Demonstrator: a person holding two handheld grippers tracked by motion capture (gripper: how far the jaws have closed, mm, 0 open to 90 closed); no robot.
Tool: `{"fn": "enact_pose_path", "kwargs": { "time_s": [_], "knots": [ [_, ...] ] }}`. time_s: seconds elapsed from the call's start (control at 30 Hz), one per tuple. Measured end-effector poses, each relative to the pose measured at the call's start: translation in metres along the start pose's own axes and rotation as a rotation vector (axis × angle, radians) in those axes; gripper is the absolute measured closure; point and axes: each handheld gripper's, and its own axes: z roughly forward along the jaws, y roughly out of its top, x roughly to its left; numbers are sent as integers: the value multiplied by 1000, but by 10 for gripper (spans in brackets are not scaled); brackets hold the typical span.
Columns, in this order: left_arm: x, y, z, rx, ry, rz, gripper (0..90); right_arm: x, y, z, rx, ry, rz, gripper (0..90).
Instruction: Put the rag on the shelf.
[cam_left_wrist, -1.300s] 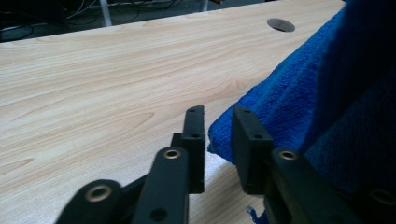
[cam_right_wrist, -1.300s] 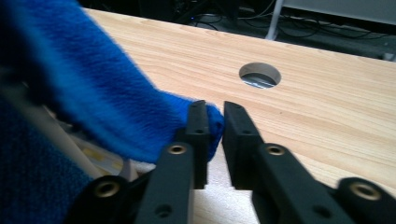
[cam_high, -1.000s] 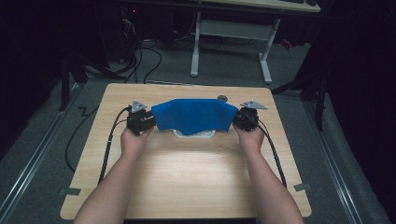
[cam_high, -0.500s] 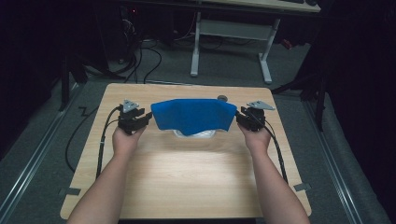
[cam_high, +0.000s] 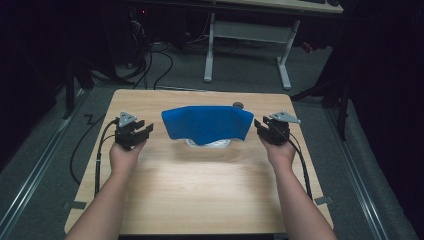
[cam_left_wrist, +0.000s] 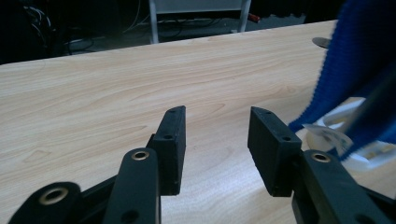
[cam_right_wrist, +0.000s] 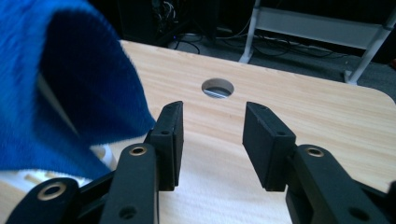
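Observation:
A blue cloth (cam_high: 207, 124) lies draped over a white object (cam_high: 209, 143) at the middle back of the wooden table (cam_high: 200, 185). My left gripper (cam_high: 145, 130) stands open just left of the cloth, apart from it, nothing between its jaws. In the left gripper view the blue cloth (cam_left_wrist: 359, 70) hangs at the right over the white object (cam_left_wrist: 345, 140), beyond my left gripper (cam_left_wrist: 217, 135). My right gripper (cam_high: 260, 127) is open just right of the cloth. The right gripper view has the blue cloth (cam_right_wrist: 60, 84) at the left of my right gripper (cam_right_wrist: 212, 135), whose jaws are empty.
A round cable hole (cam_high: 238, 105) sits in the table near its back edge, seen as a hole (cam_right_wrist: 217, 87) ahead of the right jaws. Cables (cam_high: 100, 150) trail off the table's left and right sides. A white desk frame (cam_high: 245, 40) stands on the floor behind.
Both grippers have let go of the cloth's ends and moved outward, away from it. The cloth now rests draped over the white object.

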Motion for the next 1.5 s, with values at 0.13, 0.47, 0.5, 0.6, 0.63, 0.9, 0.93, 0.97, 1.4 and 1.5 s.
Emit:
{"fn": "enact_pose_path", "kwargs": {
  "time_s": [0.13,0.47,0.5,0.6,0.63,0.9,0.93,0.97,1.4,1.5],
  "knots": [
    [-4,-5,-10,-3,-6,8,567,0,-4,-12,-16,5,-2,569],
    [-14,-21,-40,-4,-15,34,549,7,-11,-42,-30,22,-54,530],
    [-14,-23,-44,-6,-15,35,548,9,-12,-46,-48,27,-60,531],
    [-17,-26,-54,-6,-12,48,542,15,-14,-56,-50,38,-78,521],
    [-19,-27,-60,-3,-16,43,539,17,-15,-58,-47,38,-90,518],
    [-51,-46,-85,42,-97,40,503,41,-35,-88,-33,59,-121,479],
    [-56,-49,-86,50,-107,44,500,45,-39,-92,-25,59,-118,474],
    [-63,-54,-88,58,-122,45,498,47,-43,-94,-17,63,-121,470],
    [-146,-109,-69,235,-262,276,485,95,-114,-113,53,116,-209,476],
    [-149,-107,-63,237,-291,252,484,93,-114,-102,99,145,-167,475]
  ]
}}
